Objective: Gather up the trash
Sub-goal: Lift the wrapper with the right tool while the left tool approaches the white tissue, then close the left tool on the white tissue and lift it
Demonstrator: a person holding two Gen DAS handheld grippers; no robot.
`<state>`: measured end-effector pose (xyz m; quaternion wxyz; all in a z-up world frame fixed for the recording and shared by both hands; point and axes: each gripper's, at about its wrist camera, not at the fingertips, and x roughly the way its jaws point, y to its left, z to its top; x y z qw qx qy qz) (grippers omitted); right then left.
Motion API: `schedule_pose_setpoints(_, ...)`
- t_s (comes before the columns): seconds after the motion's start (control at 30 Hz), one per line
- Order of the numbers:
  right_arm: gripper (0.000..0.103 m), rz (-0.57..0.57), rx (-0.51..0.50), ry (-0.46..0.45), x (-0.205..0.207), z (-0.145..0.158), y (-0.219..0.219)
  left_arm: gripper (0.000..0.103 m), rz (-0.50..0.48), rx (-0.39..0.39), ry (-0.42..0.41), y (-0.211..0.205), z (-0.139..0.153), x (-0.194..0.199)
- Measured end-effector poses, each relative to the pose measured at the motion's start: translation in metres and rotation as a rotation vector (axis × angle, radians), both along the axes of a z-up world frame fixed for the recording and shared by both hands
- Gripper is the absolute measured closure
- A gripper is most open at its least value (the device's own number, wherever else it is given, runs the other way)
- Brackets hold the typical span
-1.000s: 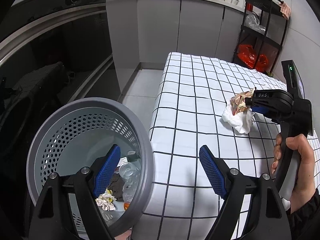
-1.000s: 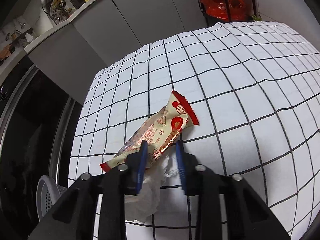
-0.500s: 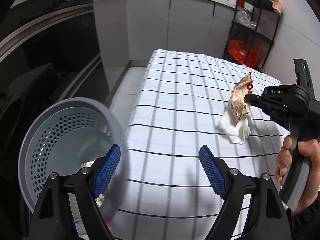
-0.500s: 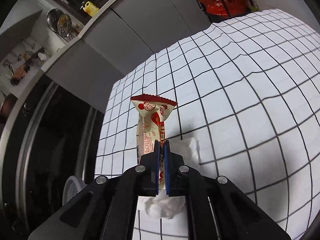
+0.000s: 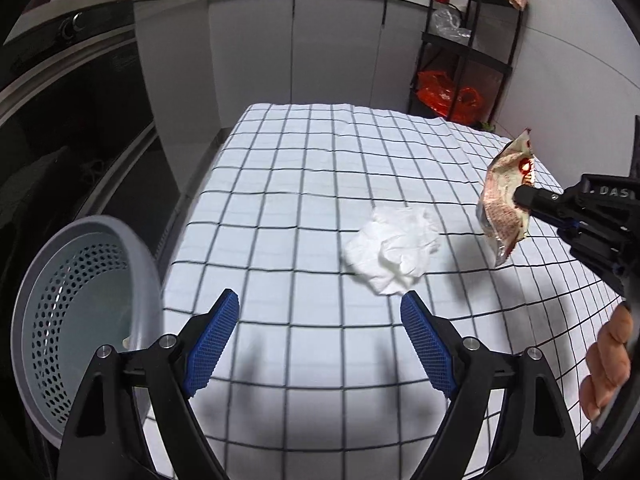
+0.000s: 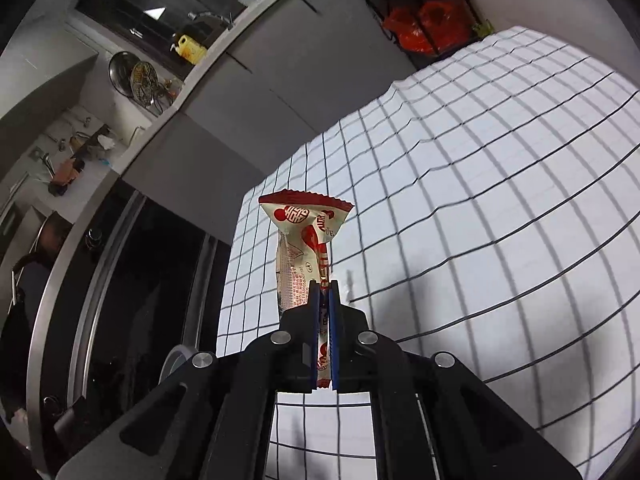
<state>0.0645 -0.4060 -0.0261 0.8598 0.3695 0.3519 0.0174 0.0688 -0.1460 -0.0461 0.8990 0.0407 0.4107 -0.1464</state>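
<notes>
Well, the biggest thing is the table under a white cloth with a black grid point(image 5: 304, 208), standing before grey kitchen cabinets point(image 5: 332, 44). Beside its near left corner sits a round grey perforated plastic bin point(image 5: 60, 312), its rim close to the table edge. On the cloth, near the middle, lies a crumpled white paper tissue point(image 5: 390, 256) — loose, touched by nothing. The left gripper point(image 5: 320, 340) hovers just short of the tissue, blue pads spread wide, nothing between them. Off to the right, the right gripper point(image 6: 324, 328) has its blue pads pinched tight on a cream-and-red printed snack wrapper point(image 6: 304, 248) — the wrapper is lifted off the cloth, standing upright above the fingers.
</notes>
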Motion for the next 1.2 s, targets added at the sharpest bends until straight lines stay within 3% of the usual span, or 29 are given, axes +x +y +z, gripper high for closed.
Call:
schedule_pose_setpoints(0.53,0.099,-0.046,-0.121,-0.008,-0.020,0.013,-0.029,0.016,-0.034,0.056,0.036,-0.077,-0.029,0.048)
schedule_pose_setpoints(0.8,0.099,-0.040,-0.326,0.010,-0.020,0.021,-0.014,0.016,-0.011,0.089,0.043,-0.080,-0.037,0.059)
schedule_pose_setpoints(1.2,0.099,-0.039,-0.528,0.024,-0.015,0.027,0.010,0.018,-0.009,0.121,0.050,-0.087,-0.045,0.062)
